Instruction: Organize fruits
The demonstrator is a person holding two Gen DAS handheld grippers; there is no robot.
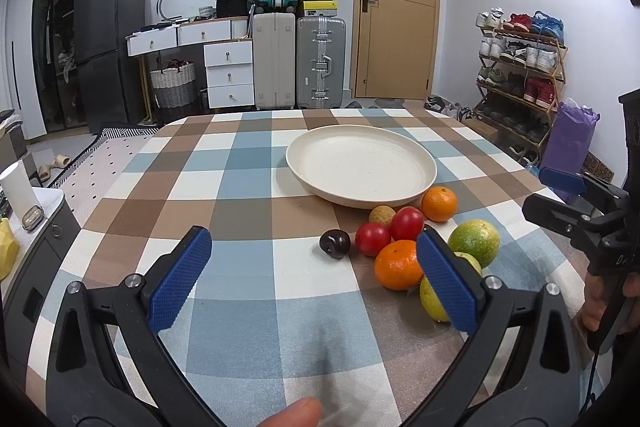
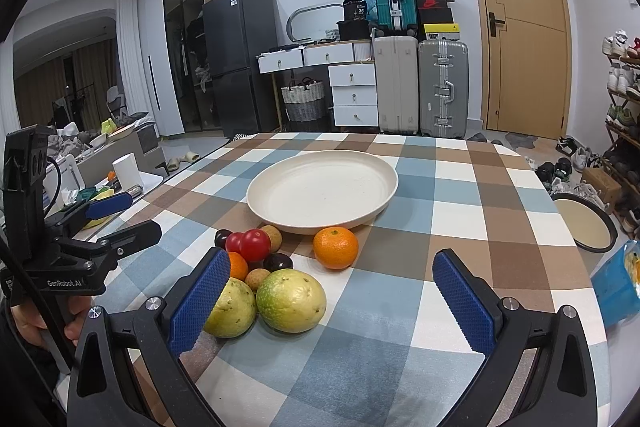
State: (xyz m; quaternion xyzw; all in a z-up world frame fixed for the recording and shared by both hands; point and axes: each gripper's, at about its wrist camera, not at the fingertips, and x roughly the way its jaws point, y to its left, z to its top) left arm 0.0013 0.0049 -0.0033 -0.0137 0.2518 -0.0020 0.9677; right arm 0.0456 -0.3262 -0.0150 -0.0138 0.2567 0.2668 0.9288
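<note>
Left wrist view: plate (image 1: pixel 360 163) sits empty mid-surface (image 1: pixel 240 187), fruit bunched just in front of its near rim. That reads as the start state, with the plate as the likely drop target. Cluster has two oranges (image 1: pixel 398 265), two red tomatoes (image 1: pixel 372 238), a dark plum (image 1: pixel 335 243), a small tan fruit, and green-yellow fruits (image 1: pixel 474 242) nearest you. Most of them touch each other, so picking from the outer edge looks safest; the far orange (image 2: pixel 335 247) sits slightly apart.

Left tongs (image 1: pixel 316 279) are spread wide, holding nothing, hovering over bare cloth left of the pile; the right pad overlaps the fruit in view, contact not clear. Right tongs (image 2: pixel 332 301) are also wide, empty, lined up on the big green-yellow fruit (image 2: pixel 291 299), not touching it as far as I can judge.
</note>
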